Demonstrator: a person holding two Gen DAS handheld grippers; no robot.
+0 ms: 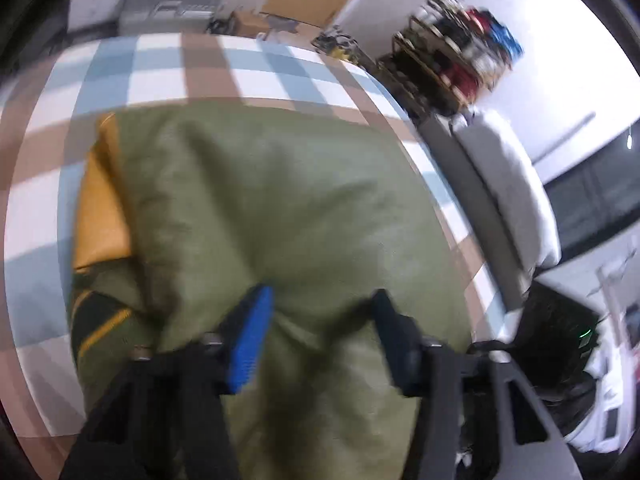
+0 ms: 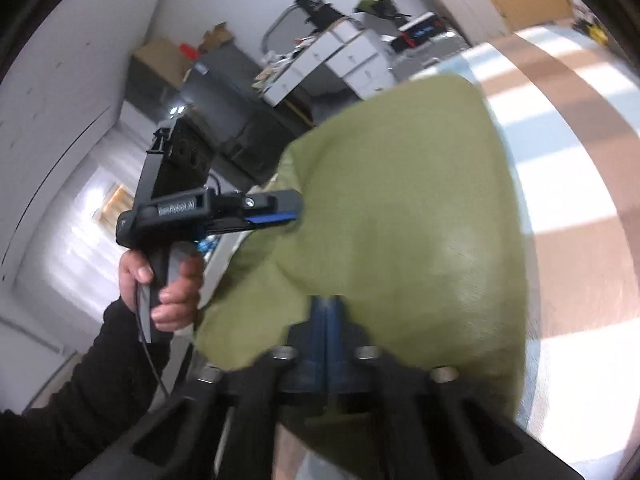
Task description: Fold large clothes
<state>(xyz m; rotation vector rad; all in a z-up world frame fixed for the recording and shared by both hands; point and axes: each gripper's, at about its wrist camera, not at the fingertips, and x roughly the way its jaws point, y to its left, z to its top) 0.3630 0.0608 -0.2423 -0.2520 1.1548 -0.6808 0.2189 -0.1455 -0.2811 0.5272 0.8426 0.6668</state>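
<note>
A large olive green garment (image 1: 280, 200) lies spread on the checked tablecloth (image 1: 160, 72), with an orange lining (image 1: 100, 208) showing at its left edge. My left gripper (image 1: 322, 296) has a bunched ridge of the green fabric between its blue pad (image 1: 250, 340) and its black finger. In the right wrist view the left gripper (image 2: 296, 210), held by a person's hand (image 2: 172, 280), grips the edge of the garment (image 2: 400, 200) and holds it off the table. My right gripper (image 2: 326, 308) is shut, its blue pads together, with green cloth draped over its tips.
The checked tablecloth (image 2: 580, 160) runs on past the garment. A cluttered shelf rack (image 1: 452, 60) and a white cushion (image 1: 508, 184) stand to the right of the table. White drawers (image 2: 352, 56) and a dark cabinet (image 2: 240, 120) stand behind the table's far side.
</note>
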